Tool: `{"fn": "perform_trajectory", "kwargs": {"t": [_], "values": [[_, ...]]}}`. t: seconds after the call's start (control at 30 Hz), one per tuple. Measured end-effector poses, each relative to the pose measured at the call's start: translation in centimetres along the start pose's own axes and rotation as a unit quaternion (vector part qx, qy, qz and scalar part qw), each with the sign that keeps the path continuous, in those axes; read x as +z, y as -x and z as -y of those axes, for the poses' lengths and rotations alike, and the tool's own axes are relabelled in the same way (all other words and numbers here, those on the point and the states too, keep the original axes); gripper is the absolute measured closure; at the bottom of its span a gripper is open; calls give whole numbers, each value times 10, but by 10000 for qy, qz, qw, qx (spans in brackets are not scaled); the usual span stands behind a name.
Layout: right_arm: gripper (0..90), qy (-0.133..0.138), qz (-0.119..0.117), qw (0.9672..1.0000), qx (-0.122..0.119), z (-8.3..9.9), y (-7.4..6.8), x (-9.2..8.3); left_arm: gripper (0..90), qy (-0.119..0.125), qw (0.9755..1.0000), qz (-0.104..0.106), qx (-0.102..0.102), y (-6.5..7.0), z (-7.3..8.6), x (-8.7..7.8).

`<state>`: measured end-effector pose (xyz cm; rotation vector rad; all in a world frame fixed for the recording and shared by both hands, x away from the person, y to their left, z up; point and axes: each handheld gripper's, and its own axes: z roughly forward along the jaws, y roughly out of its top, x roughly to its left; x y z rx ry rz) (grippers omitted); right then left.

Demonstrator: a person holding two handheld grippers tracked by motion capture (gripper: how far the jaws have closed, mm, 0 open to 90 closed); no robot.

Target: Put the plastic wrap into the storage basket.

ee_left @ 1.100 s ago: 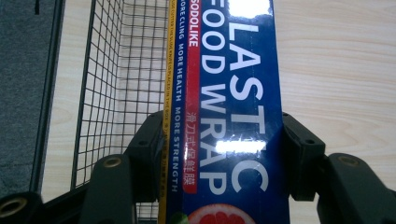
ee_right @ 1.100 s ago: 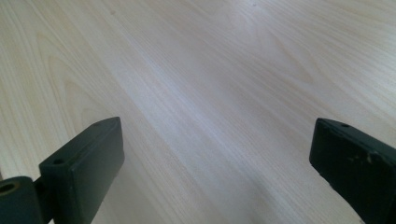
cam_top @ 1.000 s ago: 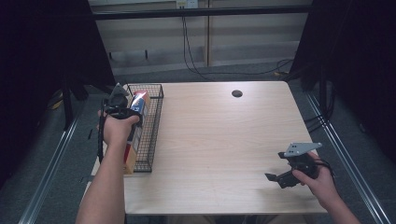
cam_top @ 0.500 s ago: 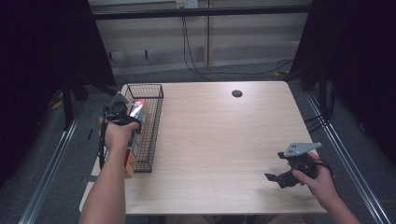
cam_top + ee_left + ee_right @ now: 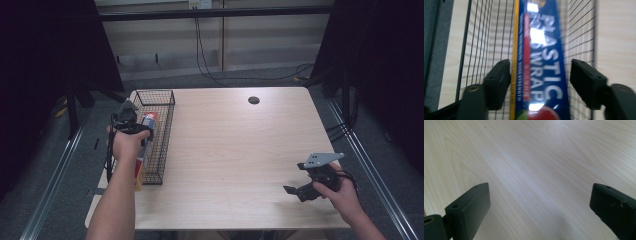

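Left gripper view: the left gripper [image 5: 540,82] hangs over the black wire basket [image 5: 484,37] with its jaws apart, one on each side of a long blue plastic wrap box [image 5: 541,65]. The left jaw sits right against the box's yellow edge; the right jaw stands clear of it. The box lies lengthwise inside the basket, which sits at the table's [image 5: 240,150] left edge. From above, the left hand [image 5: 127,142] holds that gripper over the basket. Over by the near right corner, the right gripper [image 5: 300,189] is low over bare wood, jaws wide apart and gripping nothing.
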<state>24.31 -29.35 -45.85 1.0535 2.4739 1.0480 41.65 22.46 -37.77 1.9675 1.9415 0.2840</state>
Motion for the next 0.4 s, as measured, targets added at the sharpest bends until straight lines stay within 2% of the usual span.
{"fn": "perform_trajectory", "kwargs": {"t": [0.03, 0.1, 0.17, 0.27, 0.4], "values": [[31, 17, -6, 10000, -24, 0, 0, 0, 255, 67, 10000, 48, 14, 2, -1, -4], [31, 17, -8, 10000, -22, -1, -1, 0, 248, 206, 9995, 221, 83, 7, -3, -15], [31, 38, -10, 10000, -18, -1, -1, -1, 205, 414, 9983, 363, 174, 16, -4, -26], [31, 71, -36, 10000, -2, -1, -1, -2, 160, 620, 9959, 588, 289, 27, -2, -32], [31, 58, -2, 10000, -8, -2, -1, -3, 152, 711, 9927, 811, 534, 42, 2, -36]]}}
